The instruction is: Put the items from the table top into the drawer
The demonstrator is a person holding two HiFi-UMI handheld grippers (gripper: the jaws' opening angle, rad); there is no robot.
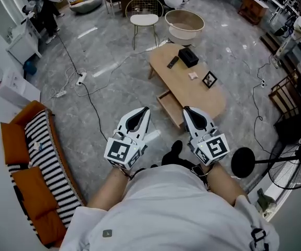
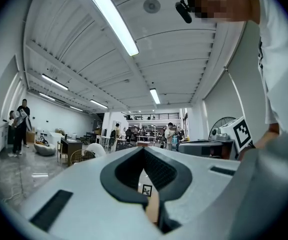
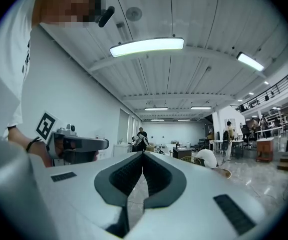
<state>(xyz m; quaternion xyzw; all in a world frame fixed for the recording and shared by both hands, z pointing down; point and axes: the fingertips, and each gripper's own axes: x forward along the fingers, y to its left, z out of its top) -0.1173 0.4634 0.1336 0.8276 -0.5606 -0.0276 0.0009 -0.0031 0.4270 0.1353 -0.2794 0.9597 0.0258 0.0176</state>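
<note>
Left claw (image 1: 145,110) closed, empty, right claw (image 1: 186,110) closed, empty

- You wear a white short-sleeved shirt (image 1: 166,208) with a small grey tag and some black print on it.
- A thin dark band (image 3: 31,144) circles your left wrist.
- Your left gripper (image 1: 145,110) and right gripper (image 1: 186,110) have smooth white shells, with dark grey ribbed pads lining the jaws.
- Each carries a cube (image 1: 120,151) of black-and-white square markers.
- A small black camera (image 2: 183,11) sits at your head.
</note>
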